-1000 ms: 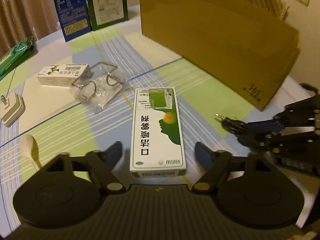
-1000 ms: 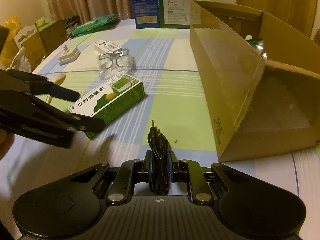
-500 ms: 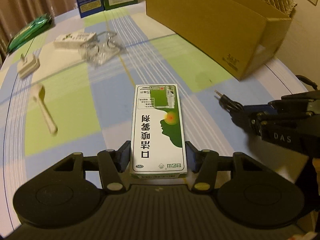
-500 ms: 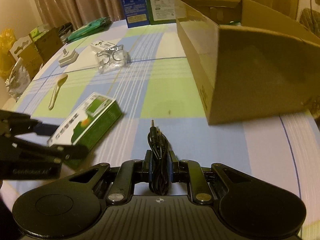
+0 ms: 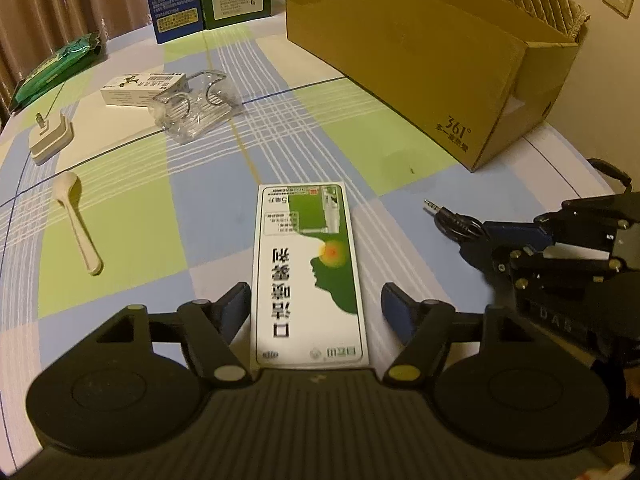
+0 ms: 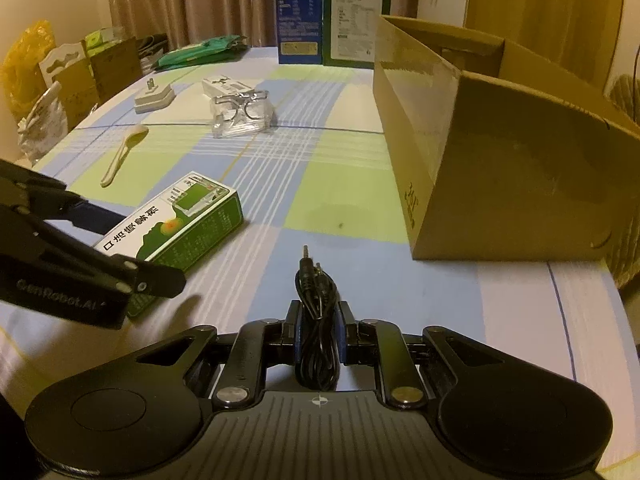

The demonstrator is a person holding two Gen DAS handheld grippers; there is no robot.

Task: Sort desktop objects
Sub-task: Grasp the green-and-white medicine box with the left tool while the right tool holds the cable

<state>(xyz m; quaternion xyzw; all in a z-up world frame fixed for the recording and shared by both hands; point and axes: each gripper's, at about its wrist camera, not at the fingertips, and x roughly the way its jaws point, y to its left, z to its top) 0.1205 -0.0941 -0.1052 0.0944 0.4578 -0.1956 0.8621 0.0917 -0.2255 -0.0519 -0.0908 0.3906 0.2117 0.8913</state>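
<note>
A green and white medicine box [image 5: 308, 276] lies on the checked tablecloth between the fingers of my left gripper [image 5: 316, 312]. The jaws are open, with a gap on the right side of the box. The box also shows in the right wrist view [image 6: 176, 232]. My right gripper [image 6: 318, 320] is shut on a coiled black audio cable [image 6: 316, 320], its plugs pointing forward. The cable and right gripper show in the left wrist view [image 5: 460, 222]. An open cardboard box [image 6: 500, 172] stands to the right.
On the table lie a white spoon [image 5: 78, 224], a white charger plug [image 5: 50, 138], a clear plastic pack with rings [image 5: 196, 106], a small white carton [image 5: 142, 88] and a green pouch [image 5: 56, 68]. Blue and green cartons [image 6: 328, 16] stand at the far edge.
My left gripper closed on the medicine box, drew it back toward the near edge, then opened. The right gripper stayed shut on the cable.
</note>
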